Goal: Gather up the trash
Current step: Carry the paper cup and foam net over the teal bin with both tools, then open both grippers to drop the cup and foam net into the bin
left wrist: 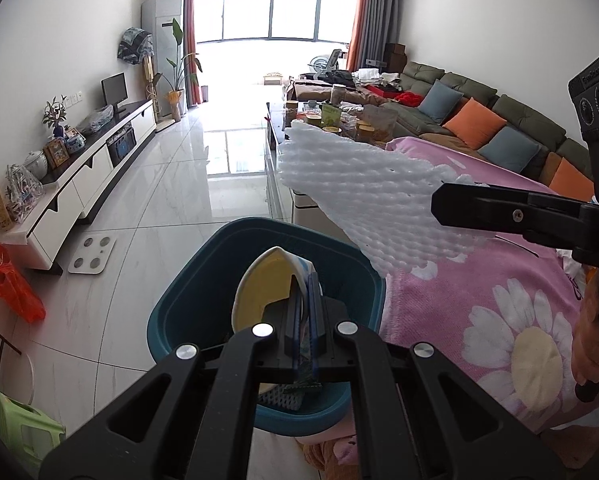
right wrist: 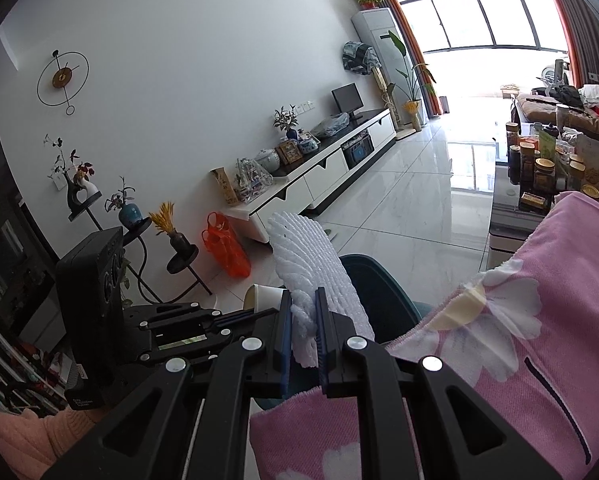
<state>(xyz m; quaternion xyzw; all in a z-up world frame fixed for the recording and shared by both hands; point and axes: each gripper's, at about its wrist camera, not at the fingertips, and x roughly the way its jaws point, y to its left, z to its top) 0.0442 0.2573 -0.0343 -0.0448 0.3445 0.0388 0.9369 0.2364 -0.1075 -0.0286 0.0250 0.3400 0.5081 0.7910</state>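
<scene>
My left gripper (left wrist: 306, 284) is shut on a squashed paper cup (left wrist: 259, 292), white outside and yellow inside, which hangs over the teal bin (left wrist: 203, 264) on the floor. Some trash lies at the bin's bottom. From the right, my right gripper (left wrist: 435, 200) reaches in, shut on a white foam net (left wrist: 359, 184) held above the bin's far-right rim. In the right wrist view the foam net (right wrist: 311, 264) sticks up from between the right gripper (right wrist: 303, 296) and its blue pads. Just to its left is the left gripper (right wrist: 255, 314) with the cup (right wrist: 265, 296). The bin (right wrist: 379, 280) lies behind.
A pink flowered blanket (left wrist: 479, 300) covers the surface right of the bin. On the floor are a white scale (left wrist: 92, 255), an orange plastic bag (left wrist: 13, 284) and a green stool (left wrist: 19, 428). A TV cabinet (left wrist: 87, 176) lines the left wall. A cluttered coffee table (left wrist: 331, 120) and sofa (left wrist: 479, 120) stand farther back.
</scene>
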